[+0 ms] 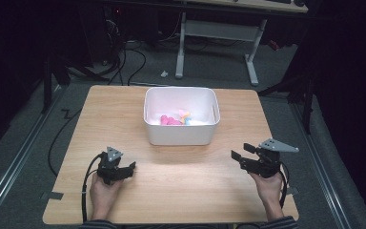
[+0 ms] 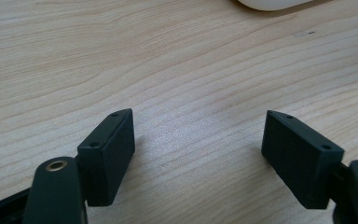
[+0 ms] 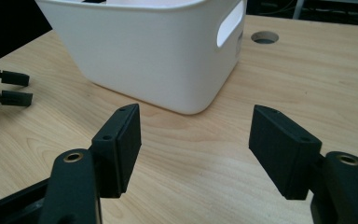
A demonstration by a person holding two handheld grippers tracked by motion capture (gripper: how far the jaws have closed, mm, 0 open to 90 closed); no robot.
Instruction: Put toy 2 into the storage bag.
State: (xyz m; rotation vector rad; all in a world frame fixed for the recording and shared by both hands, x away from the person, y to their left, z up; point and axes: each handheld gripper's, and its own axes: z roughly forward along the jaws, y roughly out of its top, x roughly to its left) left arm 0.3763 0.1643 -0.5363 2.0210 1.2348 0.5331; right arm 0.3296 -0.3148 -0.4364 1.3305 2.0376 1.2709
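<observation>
The light wooden desk (image 1: 171, 191) is bare in front of both tools, so each can slide forward over the wood. The one obstacle is the white plastic rectangular bin (image 1: 181, 131), standing in the middle of the far half. The left tool (image 1: 124, 169) and the right tool (image 1: 240, 153) are well apart, with free wood between them. Free strips of wood run on both sides of the bin. Its top is open from above.

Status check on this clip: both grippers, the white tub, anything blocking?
Left gripper open, empty, on the wooden table. Right gripper open, empty, facing the white plastic tub. Pink and blue pieces inside it. Nothing in the way.
</observation>
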